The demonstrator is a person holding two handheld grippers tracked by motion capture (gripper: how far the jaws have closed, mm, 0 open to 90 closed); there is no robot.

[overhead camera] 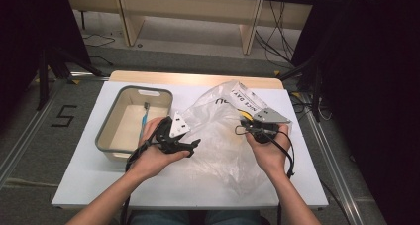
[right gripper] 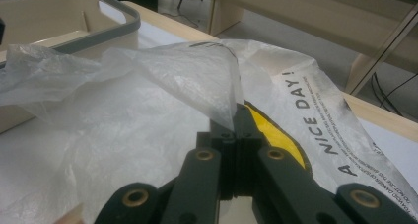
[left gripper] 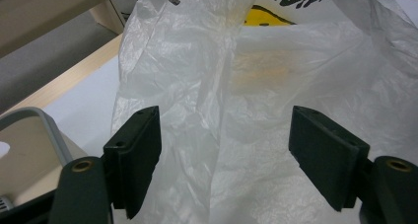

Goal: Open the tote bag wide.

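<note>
A thin white plastic bag (overhead camera: pixel 218 131) printed with "A NICE DAY!" and a yellow patch (right gripper: pixel 276 135) lies crumpled across the middle of the white table (overhead camera: pixel 198 188). My right gripper (overhead camera: pixel 243 122) is shut on a fold of the bag (right gripper: pixel 123 110) near the yellow print and lifts that edge; in the right gripper view (right gripper: pixel 236 120) the pads press together with film pinched between them. My left gripper (overhead camera: pixel 190 144) stands at the bag's left side with its jaws wide apart (left gripper: pixel 224 155). Bag film (left gripper: pixel 276 86) lies in front of them, and the pads do not press on it.
A beige bin with a grey rim (overhead camera: pixel 106 131) stands at the table's left, next to the left hand, with a slim blue-handled item (overhead camera: pixel 144 117) inside. Its corner (left gripper: pixel 29 116) is close to the left jaw. Wooden benches (overhead camera: pixel 198 7) stand beyond the table.
</note>
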